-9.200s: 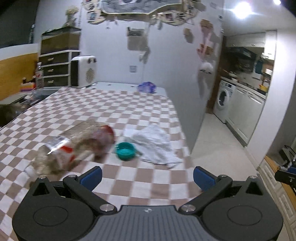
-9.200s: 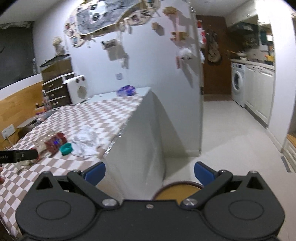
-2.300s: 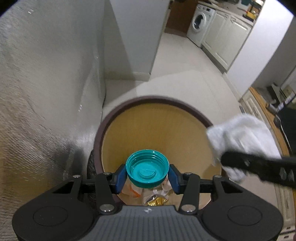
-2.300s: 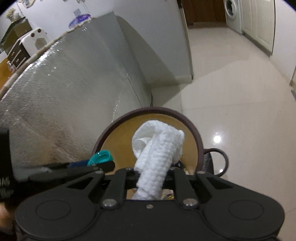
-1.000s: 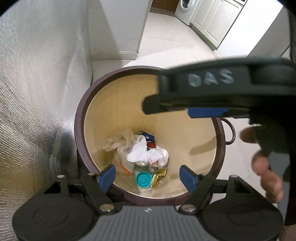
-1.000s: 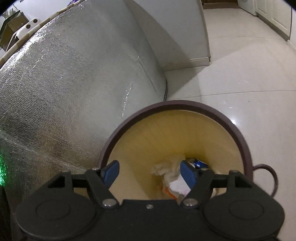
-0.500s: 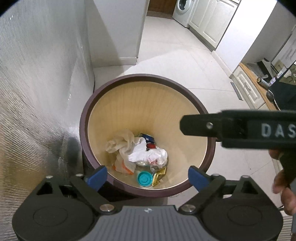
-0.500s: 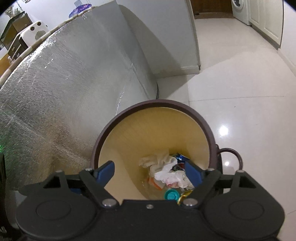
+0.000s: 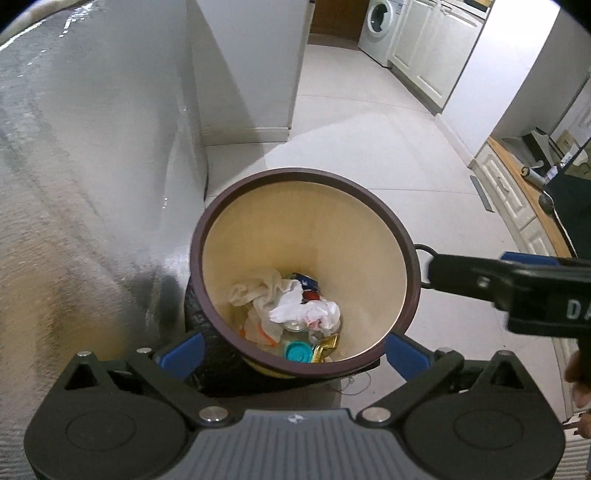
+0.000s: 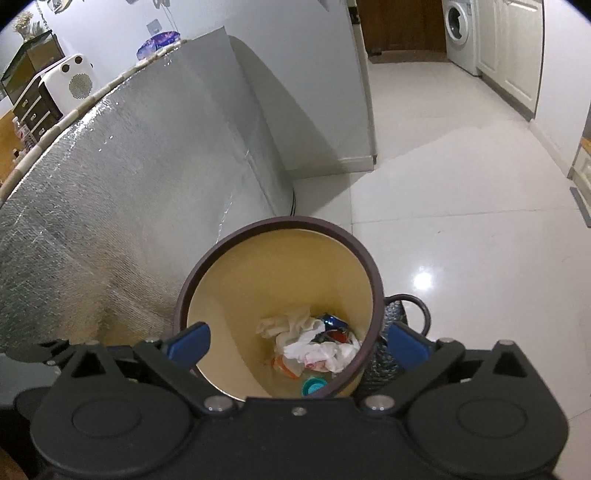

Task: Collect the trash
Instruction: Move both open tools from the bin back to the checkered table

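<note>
A round trash bin with a dark brown rim [image 9: 303, 176] and a yellow inside stands on the floor beside the table; it also shows in the right wrist view [image 10: 280, 223]. In it lie a white cloth [image 9: 258, 291], crumpled white paper [image 9: 306, 312], a teal cap [image 9: 298, 350] and other scraps; the cap also shows in the right wrist view [image 10: 314, 386]. My left gripper [image 9: 291, 352] is open and empty above the bin's near rim. My right gripper [image 10: 297, 341] is open and empty above the bin; it also shows in the left wrist view [image 9: 517, 291], to the right.
The table's silver foil side [image 10: 129, 177] rises just left of the bin. A white pillar [image 10: 332, 92] stands behind it. Pale tiled floor [image 10: 461, 221] spreads to the right, with a washing machine [image 10: 460, 35] and white cabinets [image 9: 436, 55] at the far end.
Both grippers have risen and pulled back from the bin, so it looks smaller. Earlier they dropped the teal cap and the white cloth into it.
</note>
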Motion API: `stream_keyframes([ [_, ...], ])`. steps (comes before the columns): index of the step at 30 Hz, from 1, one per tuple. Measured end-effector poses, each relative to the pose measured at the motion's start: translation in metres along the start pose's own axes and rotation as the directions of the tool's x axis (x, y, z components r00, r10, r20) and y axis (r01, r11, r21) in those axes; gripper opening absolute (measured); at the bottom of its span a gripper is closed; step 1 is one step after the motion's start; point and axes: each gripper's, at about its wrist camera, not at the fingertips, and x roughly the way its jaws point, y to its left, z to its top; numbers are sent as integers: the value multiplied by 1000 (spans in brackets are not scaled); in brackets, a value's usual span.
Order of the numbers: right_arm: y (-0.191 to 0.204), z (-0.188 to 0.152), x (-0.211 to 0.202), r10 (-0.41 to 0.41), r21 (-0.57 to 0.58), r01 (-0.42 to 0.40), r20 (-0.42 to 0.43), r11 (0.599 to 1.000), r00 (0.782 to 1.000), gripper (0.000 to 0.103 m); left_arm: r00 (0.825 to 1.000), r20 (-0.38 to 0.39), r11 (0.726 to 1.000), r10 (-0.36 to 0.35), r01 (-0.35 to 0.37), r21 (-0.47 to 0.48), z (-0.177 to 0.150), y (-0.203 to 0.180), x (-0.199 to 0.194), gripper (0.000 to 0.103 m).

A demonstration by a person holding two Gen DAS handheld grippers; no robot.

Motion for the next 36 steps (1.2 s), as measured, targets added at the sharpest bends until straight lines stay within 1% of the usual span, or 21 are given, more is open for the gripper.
stream_keyframes([
  [7, 0, -7, -24, -41, -14, 41, 23, 999, 999, 103, 999, 25, 999, 34, -33, -16, -2, 5, -27, 103],
  [12, 0, -13, -41, -60, -13, 61, 43, 998, 997, 103, 997, 61, 999, 45, -43, -32, -3, 6, -52, 103],
  [16, 0, -18, -54, -97, -13, 98, 51, 995, 994, 103, 993, 91, 996, 76, -71, -49, -2, 8, -74, 103],
  [21, 3, -26, -69, -135, -22, 136, 54, 990, 989, 103, 988, 130, 995, 87, -78, -67, -7, 12, -100, 103],
  [23, 7, -29, -78, -143, -24, 145, 62, 989, 988, 103, 985, 152, 995, 79, -69, -71, -10, 13, -114, 103],
  [25, 11, -31, -89, -151, -34, 154, 77, 988, 986, 103, 981, 181, 996, 73, -61, -70, -13, 14, -129, 103],
  [30, 29, -34, -122, -147, -61, 157, 137, 986, 980, 103, 960, 271, 996, 73, -57, -68, -20, 16, -171, 103],
  [36, 53, -38, -157, -133, -97, 156, 209, 983, 969, 103, 928, 363, 996, 83, -61, -71, -31, 28, -215, 103],
])
